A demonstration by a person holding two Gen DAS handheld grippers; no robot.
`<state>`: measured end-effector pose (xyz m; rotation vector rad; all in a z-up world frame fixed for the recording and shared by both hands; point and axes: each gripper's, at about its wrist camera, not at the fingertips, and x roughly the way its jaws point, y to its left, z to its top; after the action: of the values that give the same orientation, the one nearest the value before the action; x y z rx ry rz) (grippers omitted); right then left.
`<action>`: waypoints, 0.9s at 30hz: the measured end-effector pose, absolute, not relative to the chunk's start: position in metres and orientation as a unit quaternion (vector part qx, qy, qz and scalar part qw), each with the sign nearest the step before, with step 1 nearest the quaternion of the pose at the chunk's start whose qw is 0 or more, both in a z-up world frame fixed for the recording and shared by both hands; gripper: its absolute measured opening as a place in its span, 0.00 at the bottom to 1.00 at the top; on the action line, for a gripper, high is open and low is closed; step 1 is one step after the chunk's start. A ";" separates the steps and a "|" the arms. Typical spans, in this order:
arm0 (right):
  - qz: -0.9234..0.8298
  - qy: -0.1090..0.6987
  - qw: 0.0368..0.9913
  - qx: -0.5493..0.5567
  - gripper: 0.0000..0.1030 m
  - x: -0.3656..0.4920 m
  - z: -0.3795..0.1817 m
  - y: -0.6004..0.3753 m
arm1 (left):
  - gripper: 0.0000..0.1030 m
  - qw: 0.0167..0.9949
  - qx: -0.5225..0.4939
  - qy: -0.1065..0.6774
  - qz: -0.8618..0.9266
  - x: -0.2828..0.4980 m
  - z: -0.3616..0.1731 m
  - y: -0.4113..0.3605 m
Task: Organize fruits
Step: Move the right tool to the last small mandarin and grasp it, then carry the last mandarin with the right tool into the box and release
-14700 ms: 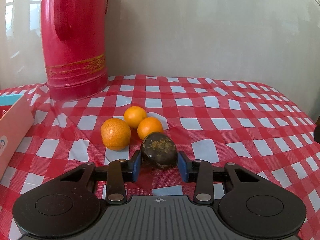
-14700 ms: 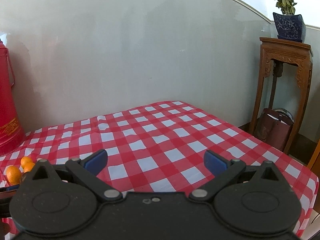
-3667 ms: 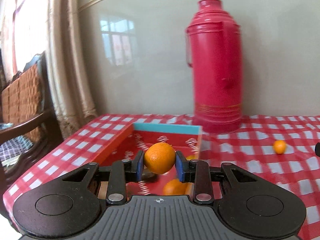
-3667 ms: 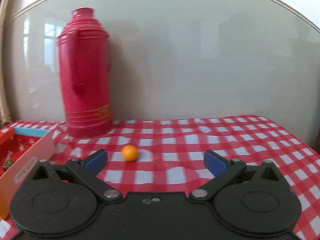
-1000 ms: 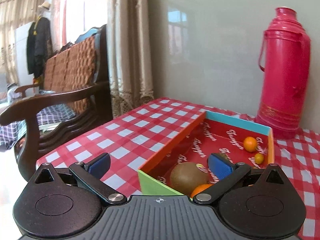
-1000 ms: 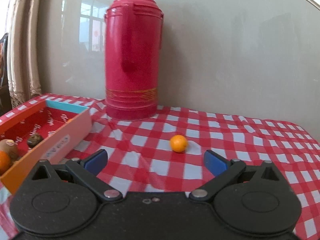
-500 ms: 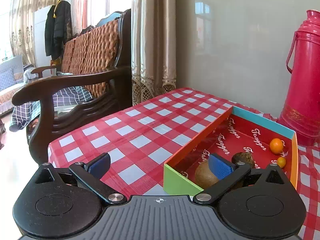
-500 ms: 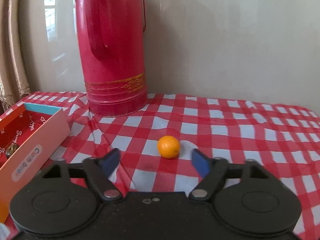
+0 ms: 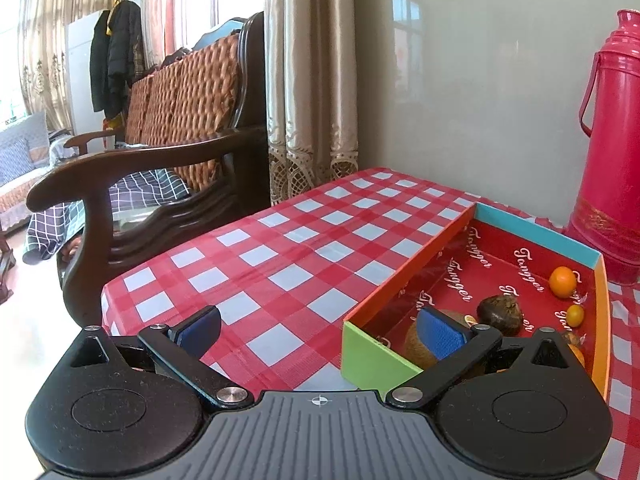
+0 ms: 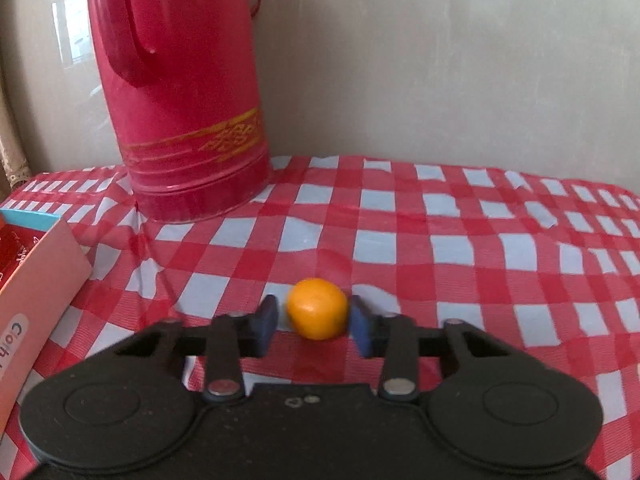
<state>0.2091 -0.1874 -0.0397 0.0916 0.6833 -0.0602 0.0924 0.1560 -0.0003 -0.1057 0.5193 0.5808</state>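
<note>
A small orange (image 10: 318, 307) lies on the checked tablecloth between the blue pads of my right gripper (image 10: 314, 322). The jaws have narrowed around it; the right pad looks to touch it, a thin gap shows on the left. My left gripper (image 9: 320, 330) is open and empty, at the near left corner of the fruit box (image 9: 380, 358). The box holds a kiwi (image 9: 418, 344), a dark brown fruit (image 9: 500, 310), an orange (image 9: 562, 282), a tiny orange (image 9: 575, 315) and one more orange (image 9: 578, 356) partly hidden by my right finger.
A tall red thermos (image 10: 180, 88) stands by the wall behind the orange; it also shows in the left wrist view (image 9: 612, 148). The box's pink side (image 10: 36, 300) is at the left. A wooden armchair (image 9: 152, 168) stands beyond the table's left edge.
My right gripper moved forward to the orange and its jaws closed in around it. My left gripper swung further left, still open.
</note>
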 end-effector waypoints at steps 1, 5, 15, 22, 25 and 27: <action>-0.028 0.333 0.941 0.044 0.27 0.209 -0.040 -0.186 | 1.00 0.924 -0.052 0.253 0.283 0.092 0.000 0.156; -0.023 0.332 0.942 0.042 0.24 0.209 -0.040 -0.183 | 1.00 0.923 -0.053 0.254 0.284 0.091 0.000 0.159; -0.010 0.314 0.949 0.028 0.24 0.192 -0.026 -0.174 | 1.00 0.922 -0.054 0.250 0.291 0.090 0.001 0.161; 0.026 0.278 0.960 0.010 0.24 0.169 -0.004 -0.146 | 1.00 0.919 -0.055 0.249 0.302 0.085 0.001 0.168; 0.051 0.258 0.965 0.003 0.24 0.157 0.008 -0.129 | 1.00 0.917 -0.054 0.249 0.306 0.082 0.001 0.171; 0.071 0.244 0.967 -0.003 0.24 0.150 0.015 -0.115 | 1.00 0.917 -0.053 0.249 0.308 0.080 0.001 0.173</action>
<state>0.1498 -0.1152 0.0155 -0.0065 0.4943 0.1430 0.0796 0.1733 0.0010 -0.1092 0.5121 0.6344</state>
